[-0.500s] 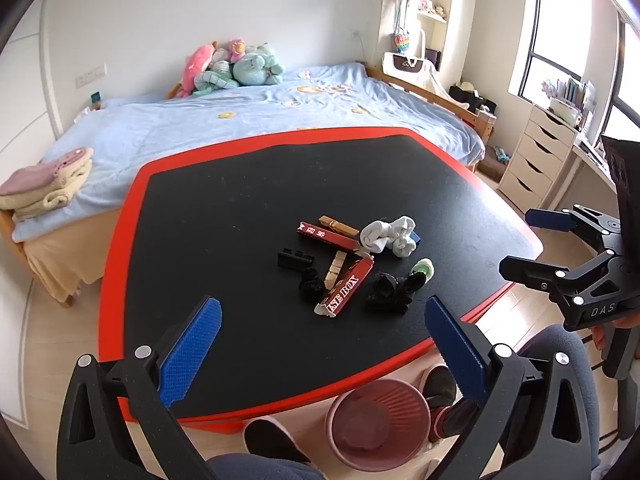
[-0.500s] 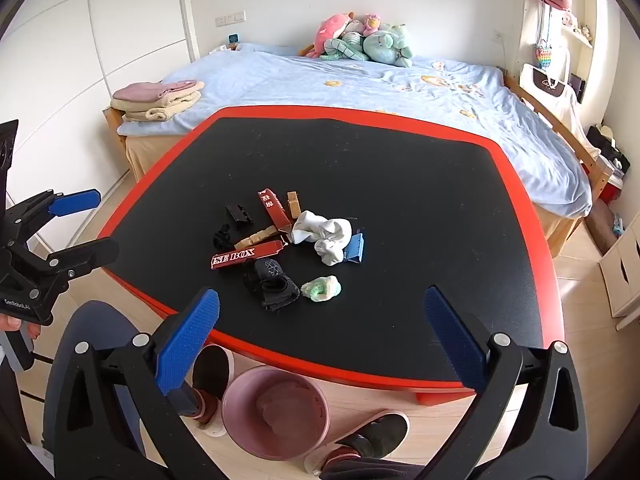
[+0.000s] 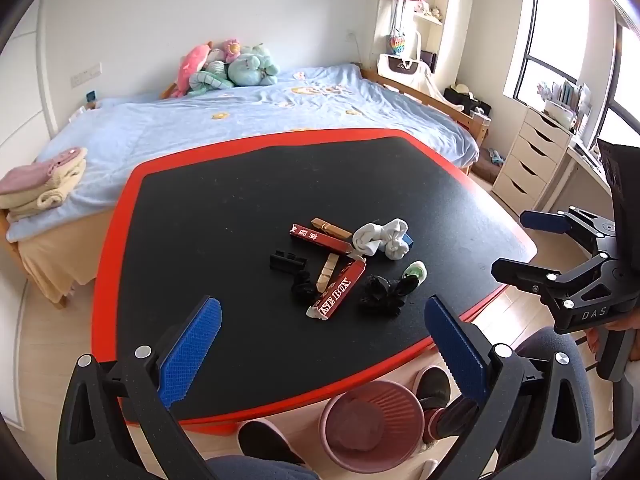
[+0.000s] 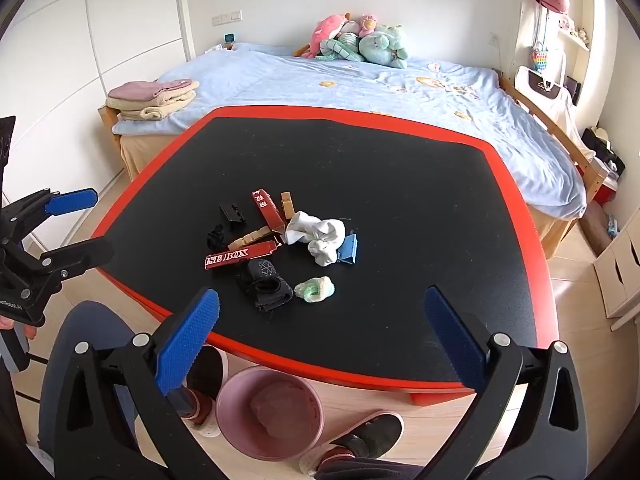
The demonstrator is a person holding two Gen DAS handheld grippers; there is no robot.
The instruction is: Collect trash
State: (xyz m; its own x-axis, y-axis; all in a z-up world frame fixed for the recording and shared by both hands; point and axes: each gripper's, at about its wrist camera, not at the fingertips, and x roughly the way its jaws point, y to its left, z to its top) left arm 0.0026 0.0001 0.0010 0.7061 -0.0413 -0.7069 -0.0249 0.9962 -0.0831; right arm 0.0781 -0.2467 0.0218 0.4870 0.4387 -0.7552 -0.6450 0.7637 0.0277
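A pile of small items lies on the black, red-edged table (image 3: 208, 216) (image 4: 400, 168): a red carton "SE BOX" (image 3: 337, 295) (image 4: 238, 255), a second red carton (image 3: 320, 239) (image 4: 267, 209), white crumpled cloth (image 3: 382, 237) (image 4: 320, 236), black cloth (image 3: 380, 292) (image 4: 266, 286), a green-white wad (image 3: 416, 270) (image 4: 315, 289), wooden clothespins (image 3: 332, 227) and black clips (image 3: 287, 261). A pink bin (image 3: 372, 426) (image 4: 270, 412) stands on the floor below the table's near edge. My left gripper (image 3: 320, 352) is open and empty, above the near edge. My right gripper (image 4: 320, 344) is open and empty too, seen from the side in the left wrist view (image 3: 520, 244).
A bed with a blue cover (image 3: 240, 120) and plush toys (image 3: 228, 66) stands behind the table. Folded towels (image 4: 152, 98) lie on its corner. White drawers (image 3: 528, 160) stand at the right. The person's knees and shoes (image 4: 356, 440) are beside the bin.
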